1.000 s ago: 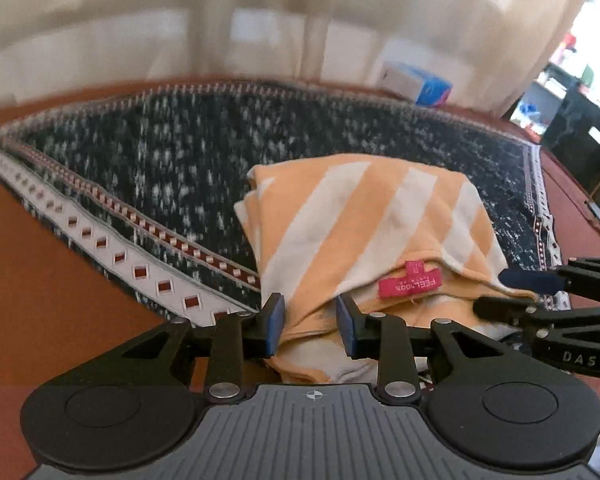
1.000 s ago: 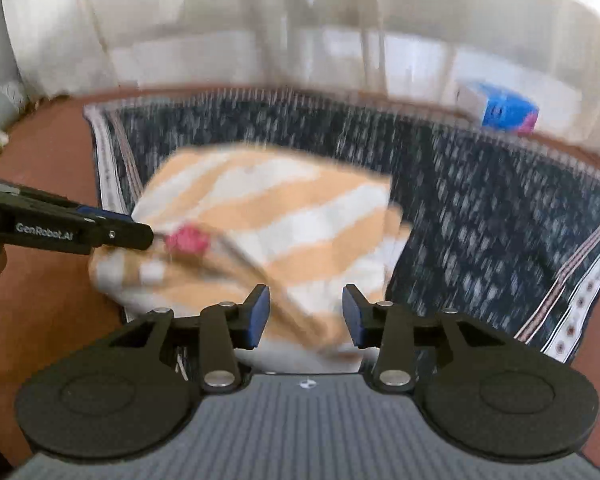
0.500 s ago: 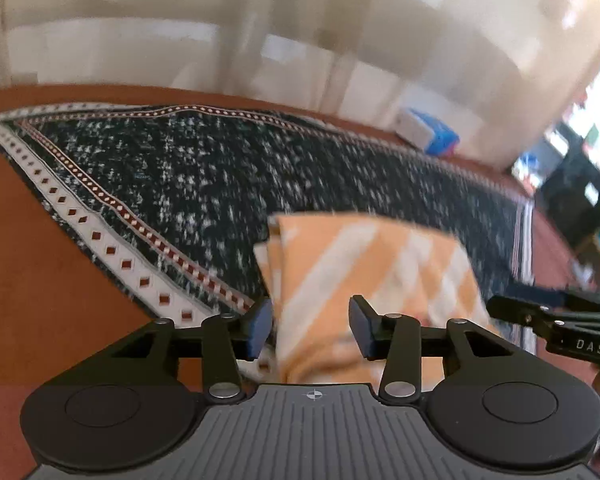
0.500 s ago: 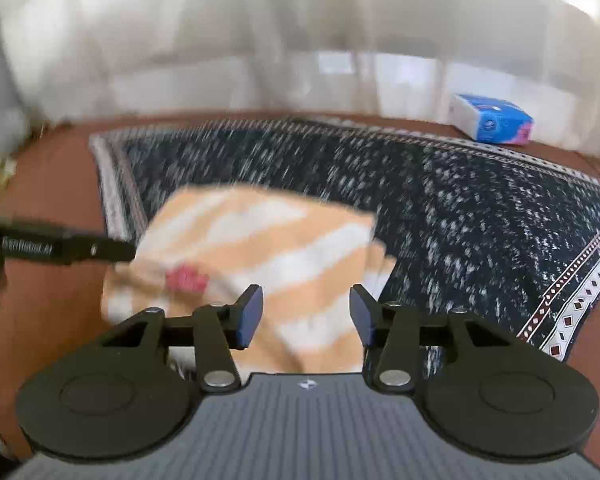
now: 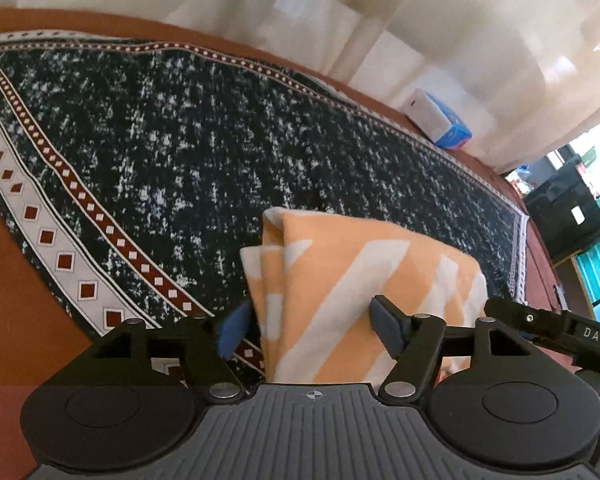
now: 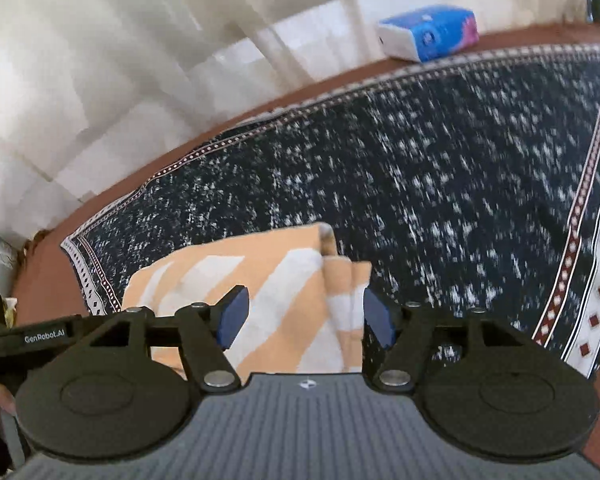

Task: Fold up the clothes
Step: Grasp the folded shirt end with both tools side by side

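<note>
Folded garment [image 5: 352, 280] lies released; left hand-held gripper [image 5: 308, 328] and right hand-held gripper [image 6: 300, 316] have spread wider, empty.

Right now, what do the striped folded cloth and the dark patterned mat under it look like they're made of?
Striped cloth: soft matte fabric, perhaps cotton knit or towelling; its stacked folded edges look thick and limp. Patterned mat: flat woven or printed textile, matte, lying smooth on the table; which one is unclear.

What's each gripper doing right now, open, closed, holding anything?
Left gripper: open, holding nothing, jaws spread either side of the folded orange-striped cloth.
Right gripper: open, holding nothing, poised over the same cloth.
</note>
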A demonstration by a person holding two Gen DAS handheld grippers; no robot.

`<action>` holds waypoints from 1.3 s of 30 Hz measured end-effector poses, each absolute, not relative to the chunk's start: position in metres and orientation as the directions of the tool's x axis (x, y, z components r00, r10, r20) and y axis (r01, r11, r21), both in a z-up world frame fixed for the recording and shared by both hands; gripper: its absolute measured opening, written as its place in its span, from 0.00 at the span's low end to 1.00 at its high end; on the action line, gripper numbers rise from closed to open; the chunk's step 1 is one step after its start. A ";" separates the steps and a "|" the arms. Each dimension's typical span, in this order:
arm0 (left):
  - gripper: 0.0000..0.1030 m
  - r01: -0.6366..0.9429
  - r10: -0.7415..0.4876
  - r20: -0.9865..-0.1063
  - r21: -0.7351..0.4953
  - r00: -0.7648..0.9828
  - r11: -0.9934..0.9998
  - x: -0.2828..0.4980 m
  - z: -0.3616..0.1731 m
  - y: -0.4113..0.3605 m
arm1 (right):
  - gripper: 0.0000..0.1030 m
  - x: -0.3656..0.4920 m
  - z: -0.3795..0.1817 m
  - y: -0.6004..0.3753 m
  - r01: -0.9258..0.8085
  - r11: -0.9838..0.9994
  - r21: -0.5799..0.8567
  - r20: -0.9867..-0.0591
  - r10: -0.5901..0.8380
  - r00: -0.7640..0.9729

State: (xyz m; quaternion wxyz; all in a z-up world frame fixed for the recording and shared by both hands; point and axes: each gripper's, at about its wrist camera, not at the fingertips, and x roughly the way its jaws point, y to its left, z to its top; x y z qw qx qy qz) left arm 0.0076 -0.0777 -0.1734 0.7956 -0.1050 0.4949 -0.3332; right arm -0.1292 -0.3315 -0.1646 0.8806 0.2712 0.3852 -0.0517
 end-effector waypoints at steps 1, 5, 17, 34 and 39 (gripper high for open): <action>0.76 0.419 -0.635 -0.718 -0.503 0.285 0.756 0.008 -0.174 -0.078 | 0.66 -0.131 -0.167 -0.333 0.303 0.839 0.451 -0.705 0.127 0.698; 0.76 0.400 -0.634 -0.724 -0.515 0.271 0.758 0.009 -0.174 -0.079 | 0.66 -0.133 -0.174 -0.341 0.288 0.812 0.507 -0.693 0.186 0.696; 0.75 0.354 -0.620 -0.749 -0.529 0.232 0.771 0.003 -0.172 -0.080 | 0.65 -0.130 -0.198 -0.370 0.216 0.741 0.636 -0.643 0.355 0.679; 0.70 0.389 -0.742 -0.658 -0.655 0.126 0.648 0.016 -0.184 -0.075 | 0.63 -0.123 -0.205 -0.364 0.295 0.615 0.732 -0.633 0.452 0.629; 0.70 0.365 -0.771 -0.630 -0.699 0.091 0.615 0.029 -0.186 -0.081 | 0.61 -0.125 -0.208 -0.358 0.318 0.590 0.742 -0.629 0.447 0.636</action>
